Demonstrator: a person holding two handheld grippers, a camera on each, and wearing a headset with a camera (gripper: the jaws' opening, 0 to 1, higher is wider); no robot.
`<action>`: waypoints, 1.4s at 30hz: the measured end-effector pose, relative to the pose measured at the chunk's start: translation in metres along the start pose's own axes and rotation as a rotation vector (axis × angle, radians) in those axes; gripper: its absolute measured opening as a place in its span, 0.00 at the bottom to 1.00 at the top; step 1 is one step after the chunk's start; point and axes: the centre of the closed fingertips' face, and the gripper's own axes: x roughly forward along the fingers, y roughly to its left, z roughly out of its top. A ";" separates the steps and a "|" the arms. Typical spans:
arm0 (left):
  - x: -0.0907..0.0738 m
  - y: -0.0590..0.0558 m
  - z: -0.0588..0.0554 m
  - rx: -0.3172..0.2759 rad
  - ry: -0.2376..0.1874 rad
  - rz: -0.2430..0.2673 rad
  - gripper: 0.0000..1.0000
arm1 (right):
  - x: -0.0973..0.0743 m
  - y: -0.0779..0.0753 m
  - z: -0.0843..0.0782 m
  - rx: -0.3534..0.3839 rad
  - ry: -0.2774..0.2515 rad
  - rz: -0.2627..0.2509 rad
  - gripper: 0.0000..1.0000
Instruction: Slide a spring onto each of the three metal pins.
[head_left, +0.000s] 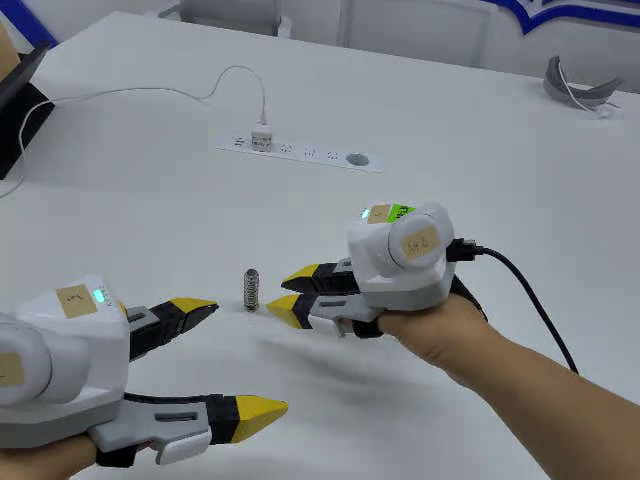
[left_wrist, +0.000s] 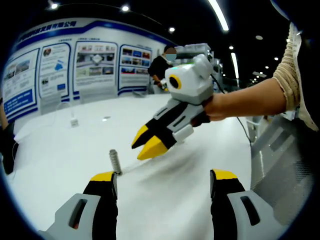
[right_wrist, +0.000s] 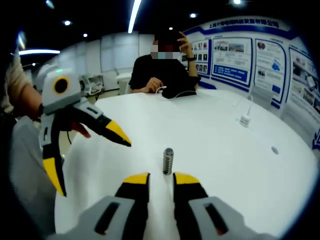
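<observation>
Right gripper (head_left: 286, 290) — jaws narrowly parted, empty — points at the upright spring (head_left: 252, 288) just beside it; left gripper (head_left: 248, 355) spread wide.

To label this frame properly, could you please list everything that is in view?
Small grey coiled metal spring: one, grey, upright on the table, just ahead of the right gripper.
Long white power strip: one, white, farther back, white charger plugged in.
White table: one, white, beneath everything.
Seated person in black: one, across the table.
Blue-and-white wall posters: several, on the wall.
Right gripper: one, white with black-and-yellow jaws, narrowly parted, empty.
Left gripper: one, same colours, jaws wide open, empty.
</observation>
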 end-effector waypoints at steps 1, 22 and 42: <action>0.000 0.000 0.000 0.000 0.001 -0.001 0.77 | -0.001 0.001 -0.001 0.000 0.000 0.000 0.20; 0.007 -0.004 0.001 0.015 0.008 -0.021 0.75 | -0.034 0.008 -0.025 0.008 0.024 -0.012 0.20; 0.009 -0.008 -0.001 0.027 0.019 -0.029 0.74 | -0.057 -0.034 -0.054 0.003 0.109 -0.083 0.20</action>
